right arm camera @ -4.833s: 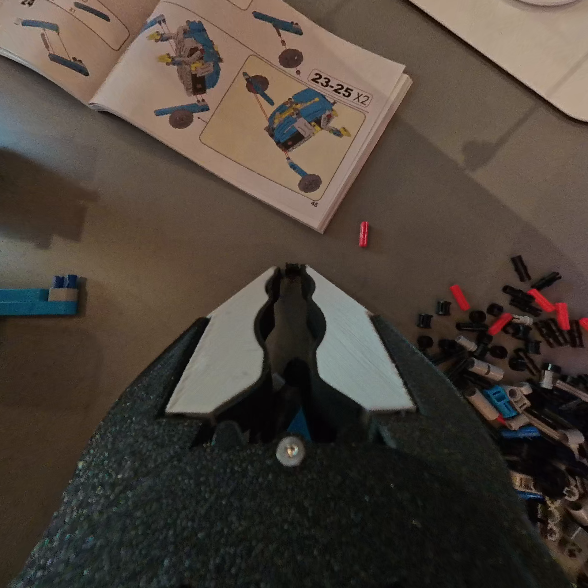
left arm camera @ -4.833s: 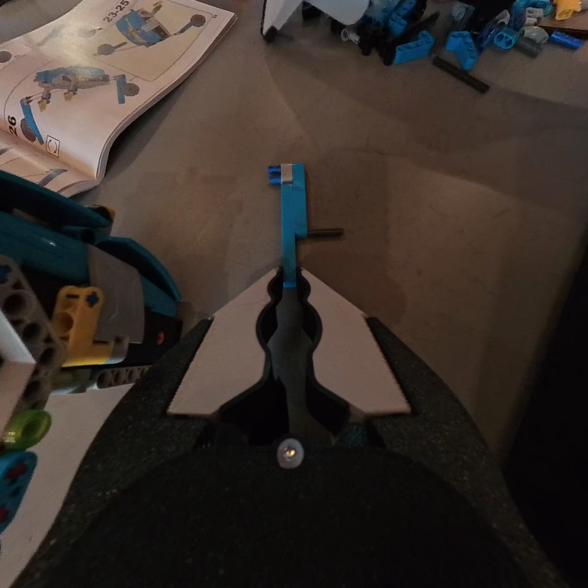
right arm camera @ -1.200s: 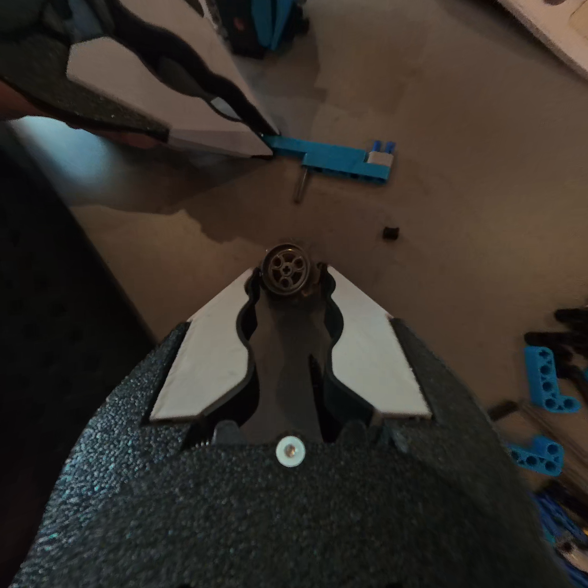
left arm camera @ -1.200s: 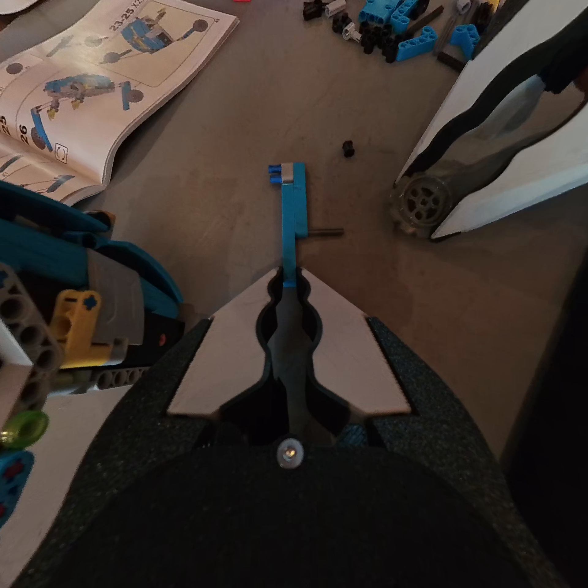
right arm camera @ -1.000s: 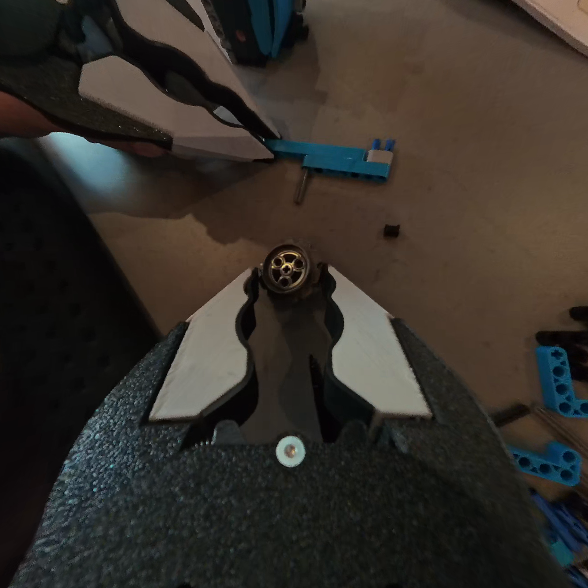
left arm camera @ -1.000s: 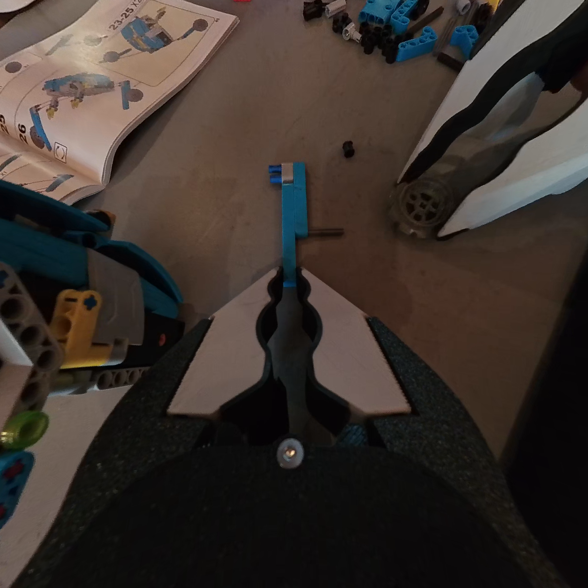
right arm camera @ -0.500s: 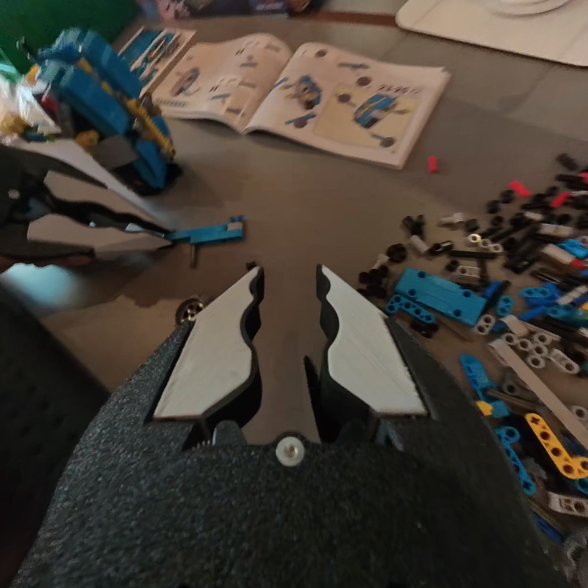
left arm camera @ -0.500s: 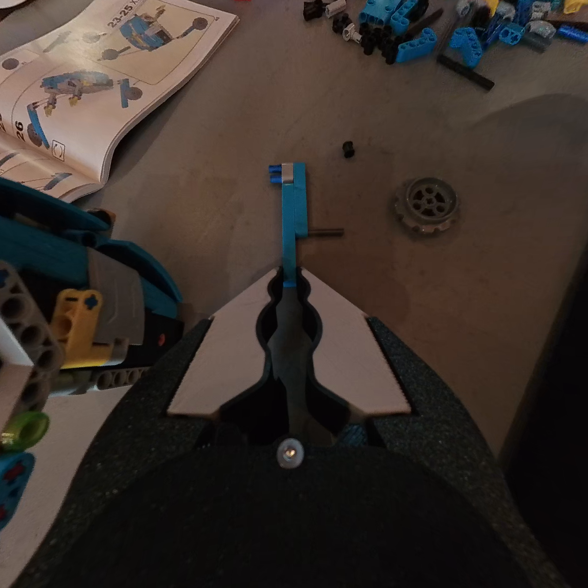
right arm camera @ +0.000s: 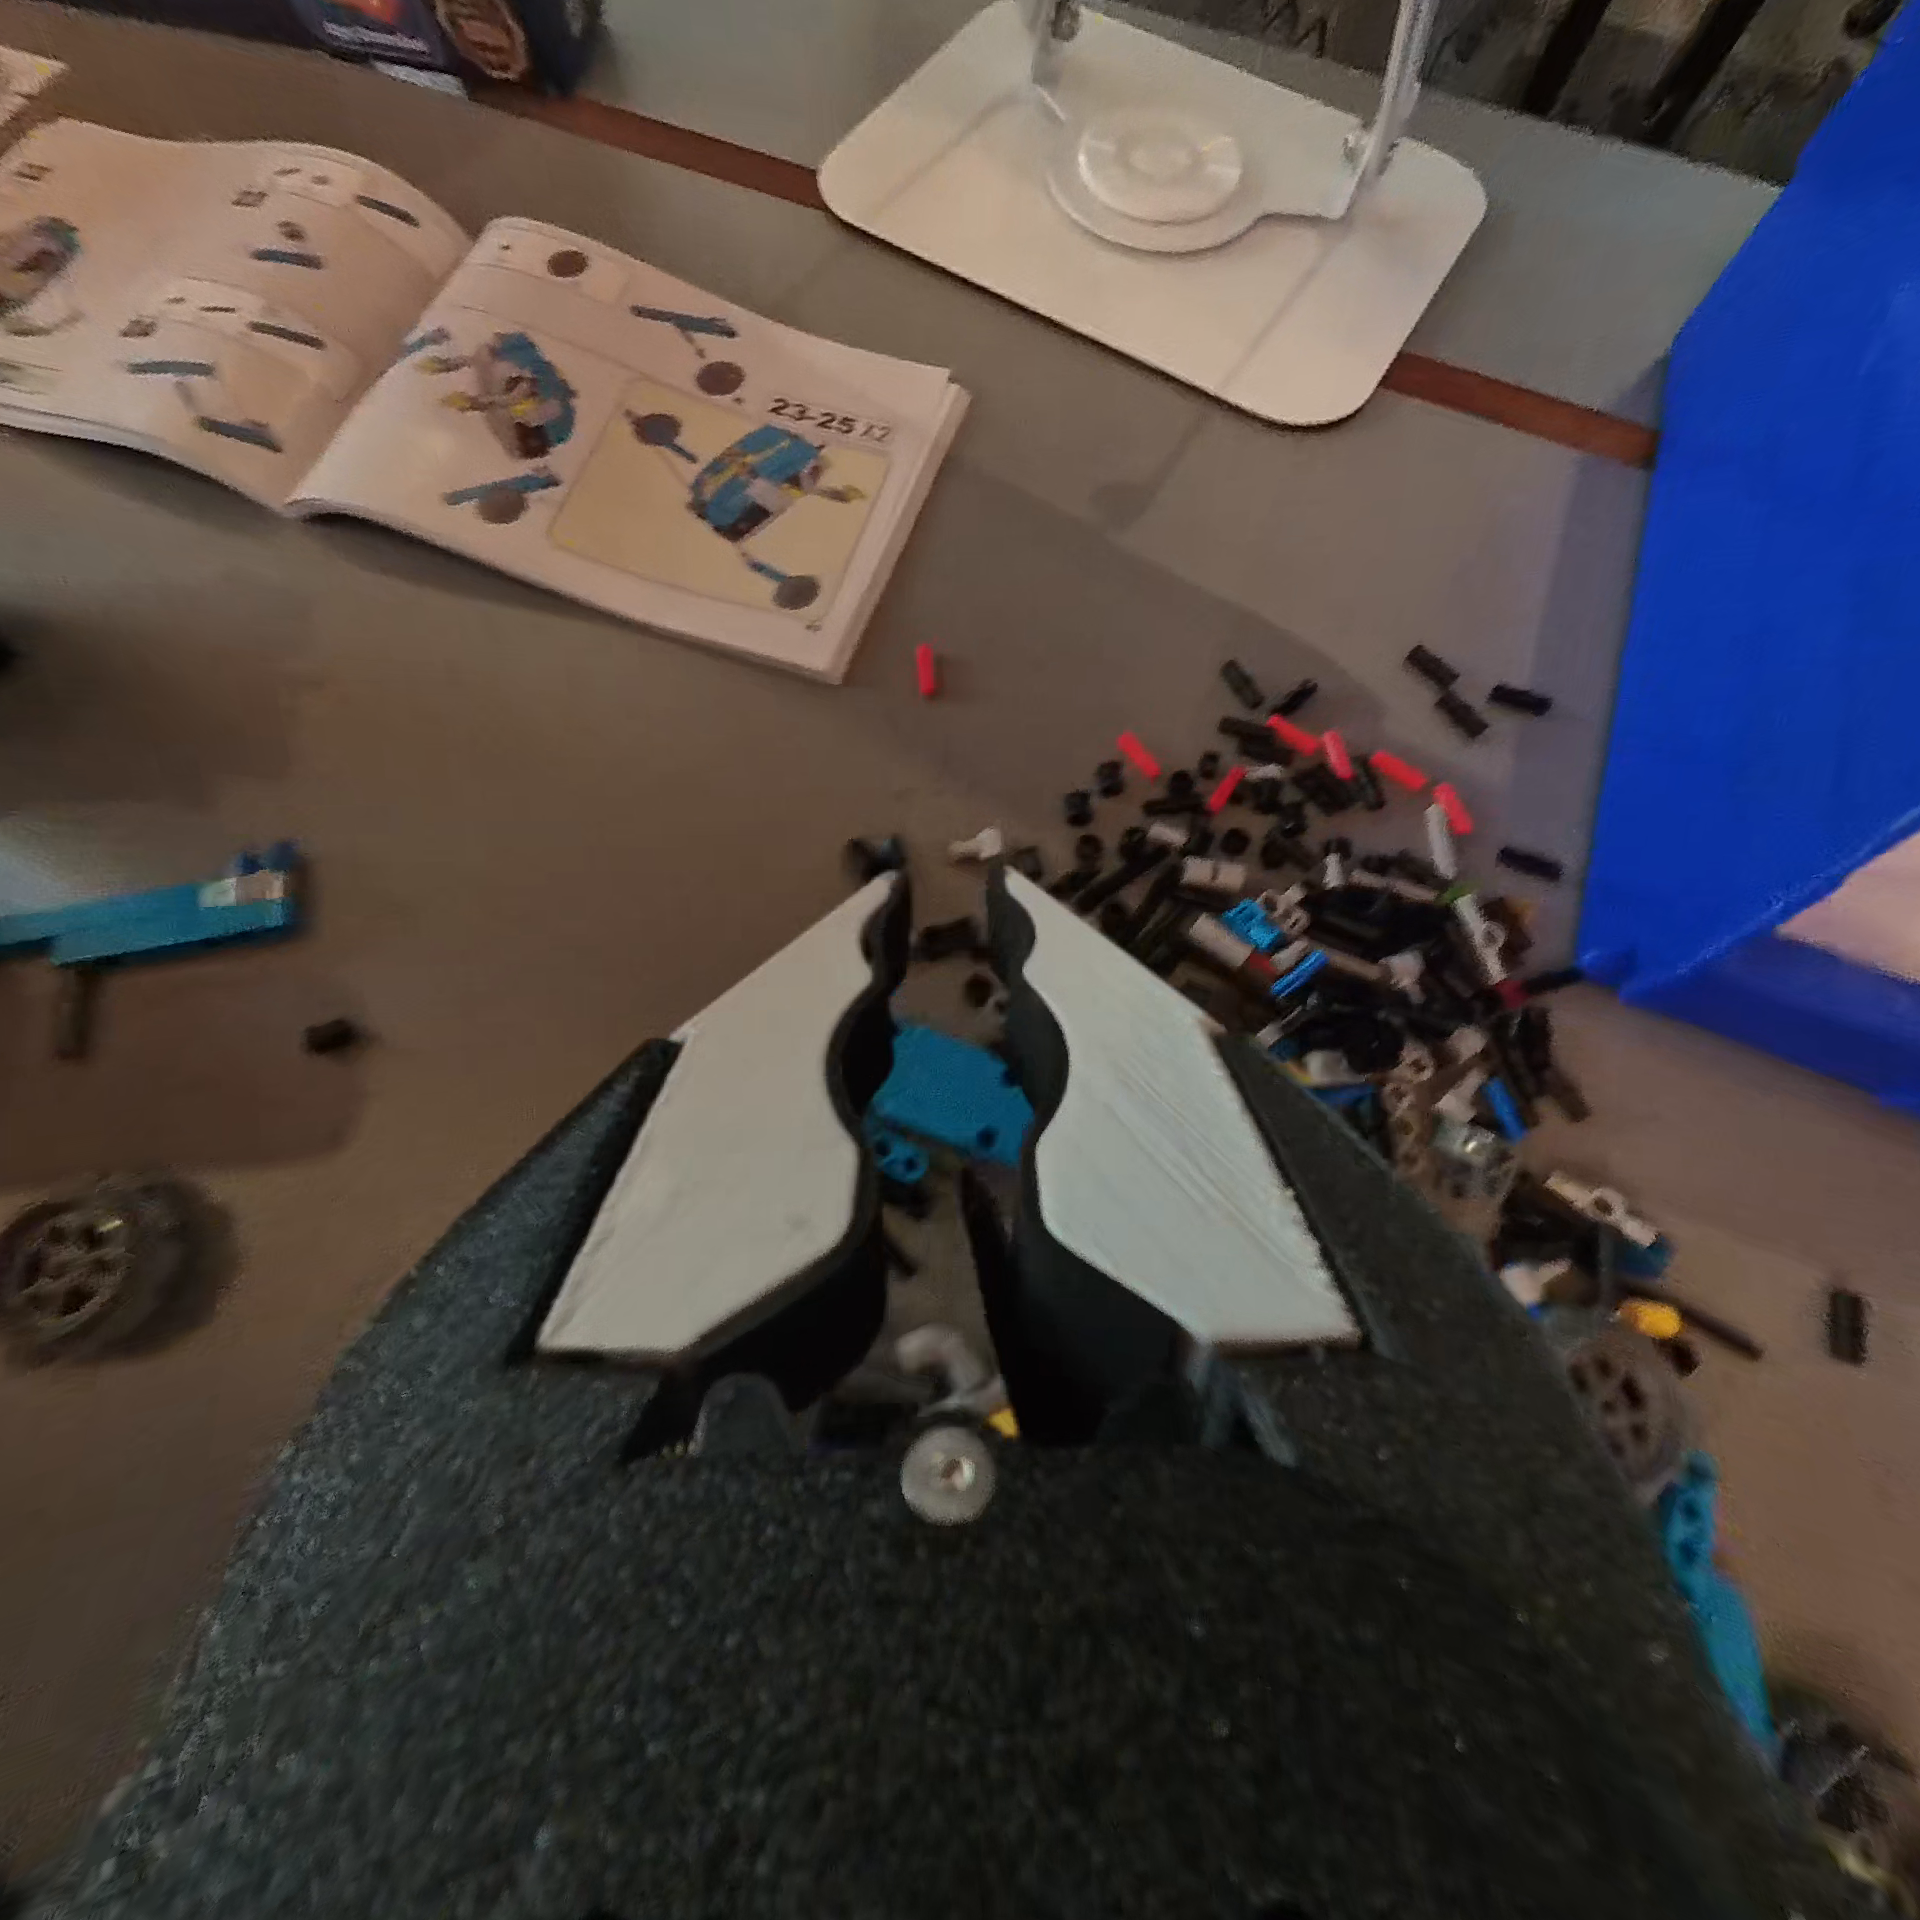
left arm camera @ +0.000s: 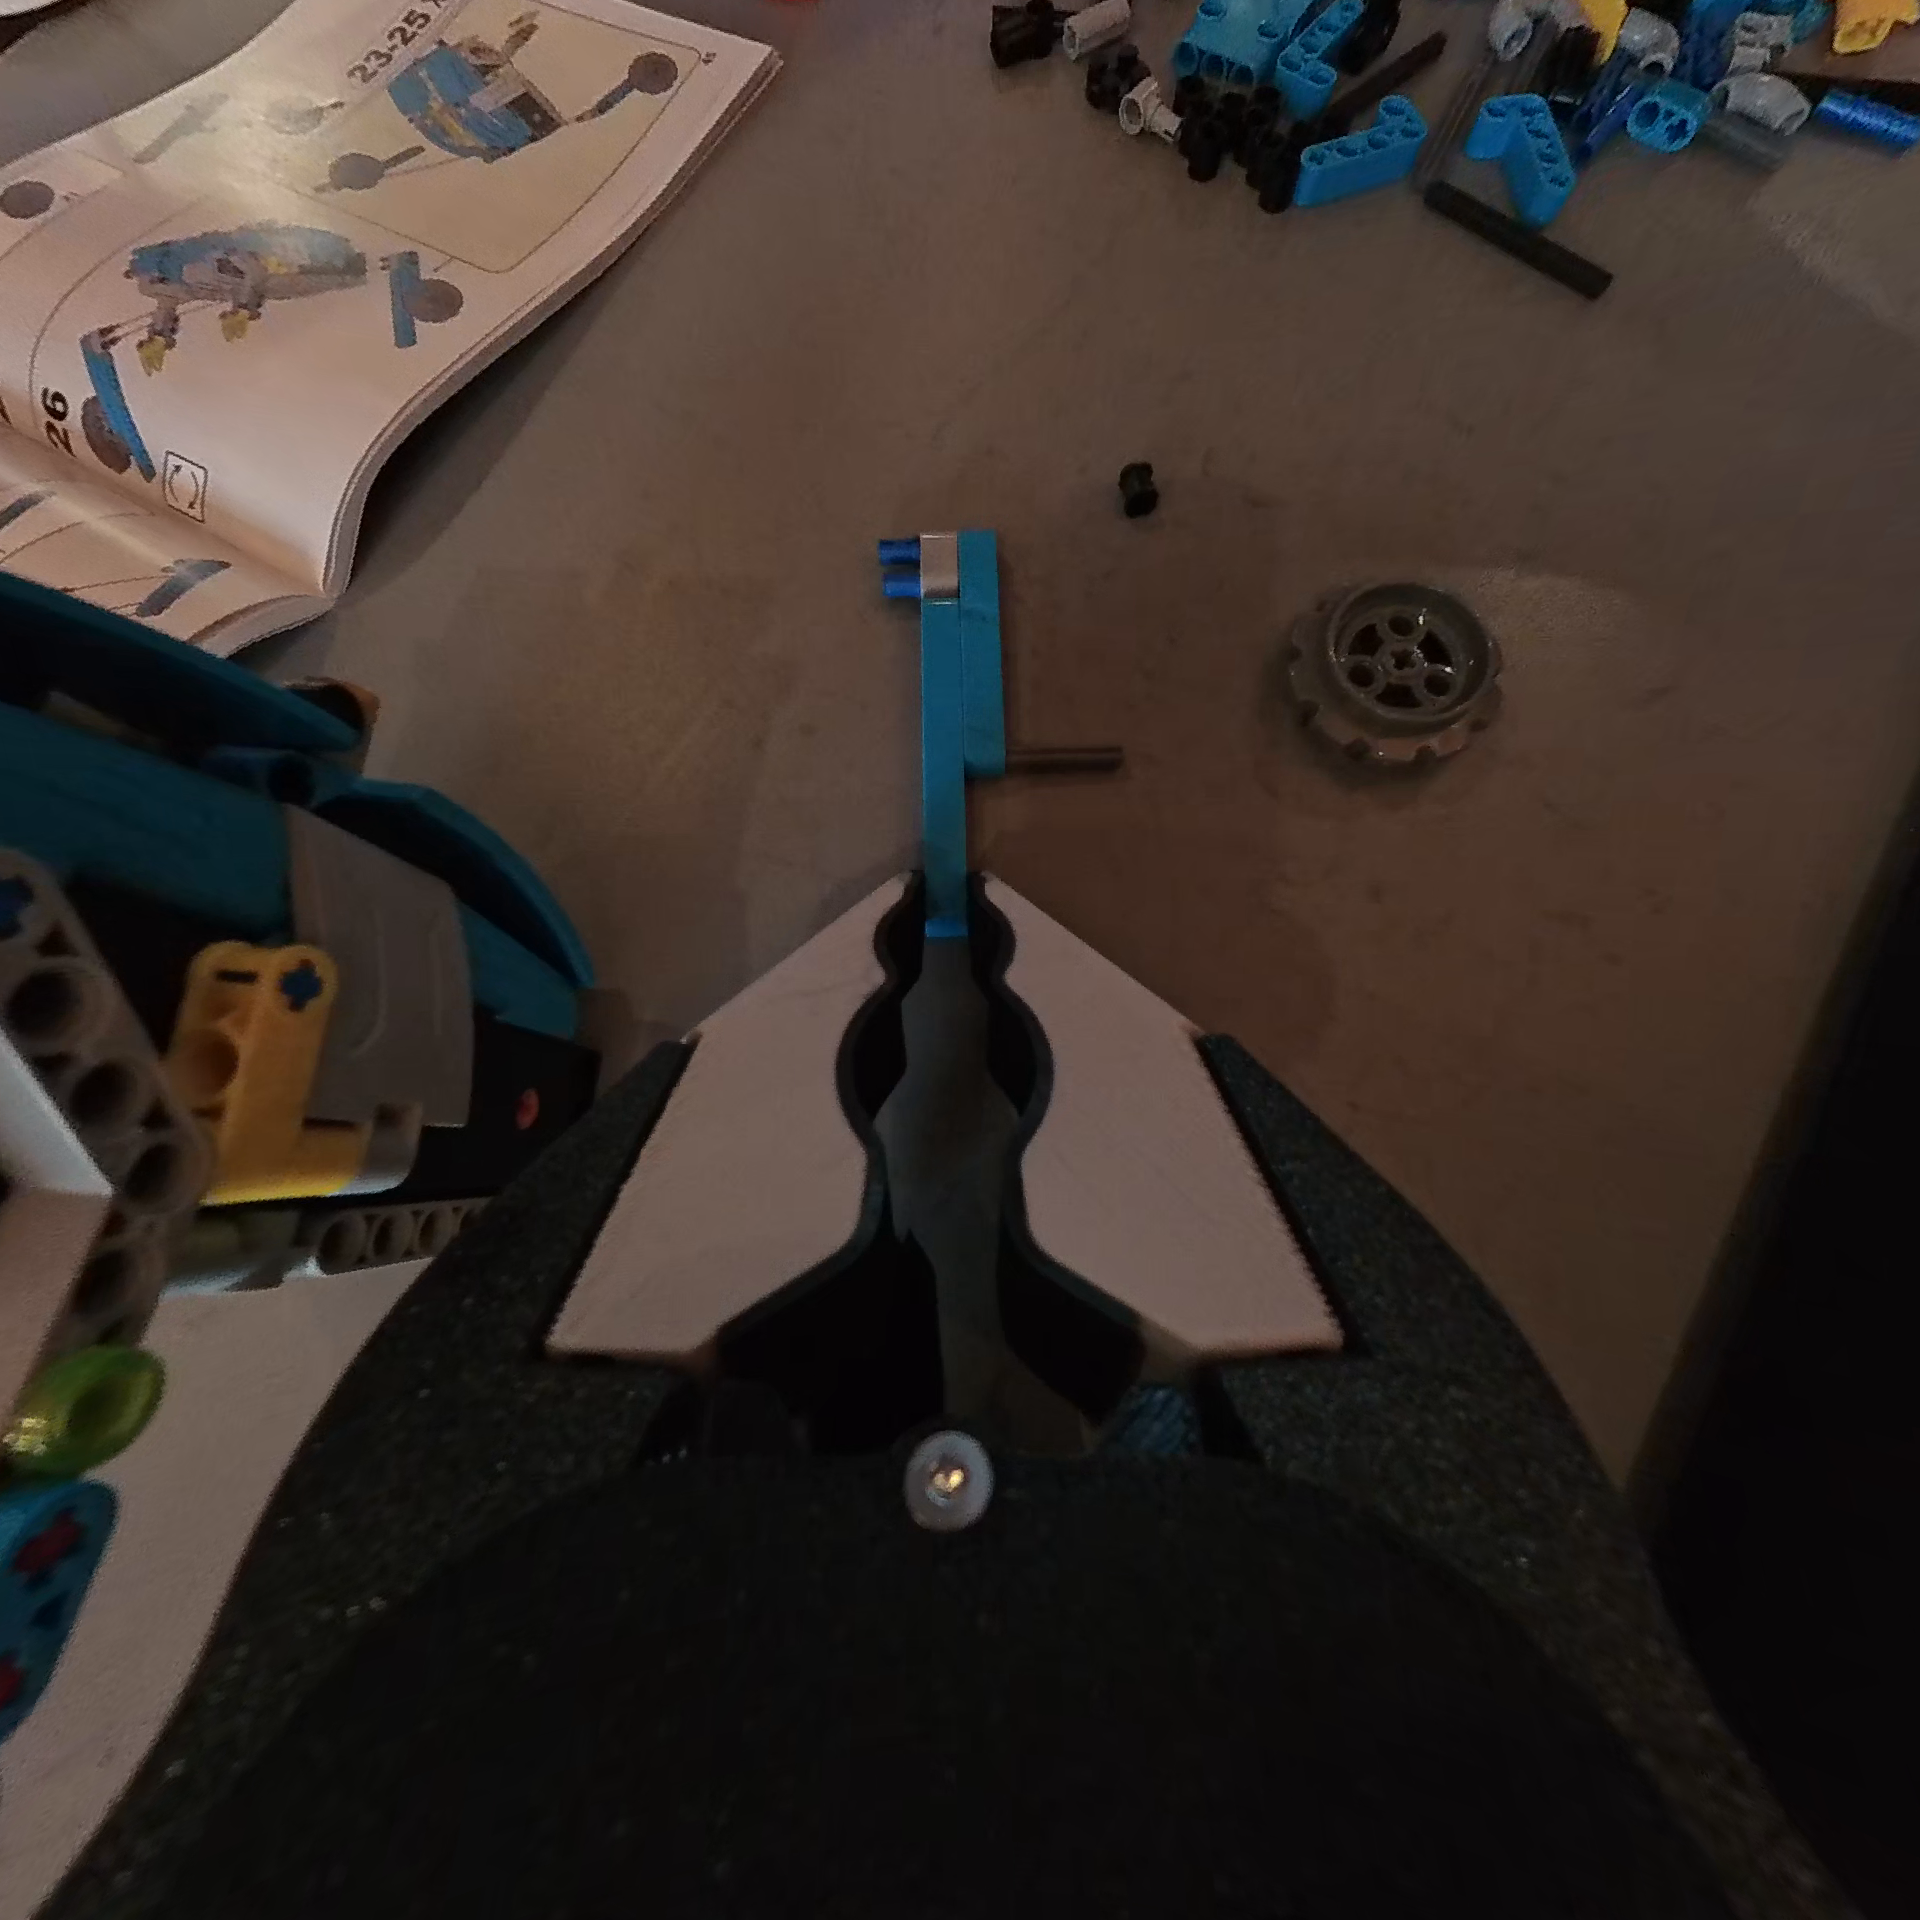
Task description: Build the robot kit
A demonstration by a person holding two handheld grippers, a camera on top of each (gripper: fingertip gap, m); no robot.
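Note:
My left gripper (left arm camera: 943, 891) is shut on the near end of a long blue beam (left arm camera: 956, 707) that lies on the grey table. The beam carries a grey piece with blue pins at its far end and a thin black axle (left arm camera: 1070, 760) sticking out to the right. A grey wheel hub (left arm camera: 1394, 670) lies on the table to the right of the beam, and a small black pin (left arm camera: 1139, 488) lies beyond it. My right gripper (right arm camera: 948, 881) is open and empty above the edge of a pile of small parts (right arm camera: 1340, 935). The beam (right arm camera: 156, 920) and the wheel hub (right arm camera: 88, 1262) show at its left.
An open instruction booklet (left arm camera: 260, 260) (right arm camera: 623, 436) lies at the back left. A partly built blue model (left arm camera: 208, 935) stands left of my left gripper. A blue bin (right arm camera: 1787, 623) stands at the right and a white stand base (right arm camera: 1299, 301) at the back. Spacing between my two grippers at the tips: around 25 centimetres. Measured from the fingertips, the grey wheel hub (left arm camera: 1394, 670) is 8 centimetres or so from the left gripper and 20 centimetres from the right.
My right gripper opened, let go of the grey wheel hub on the table right of the beam, and swung away to the parts pile. My left gripper has not moved.

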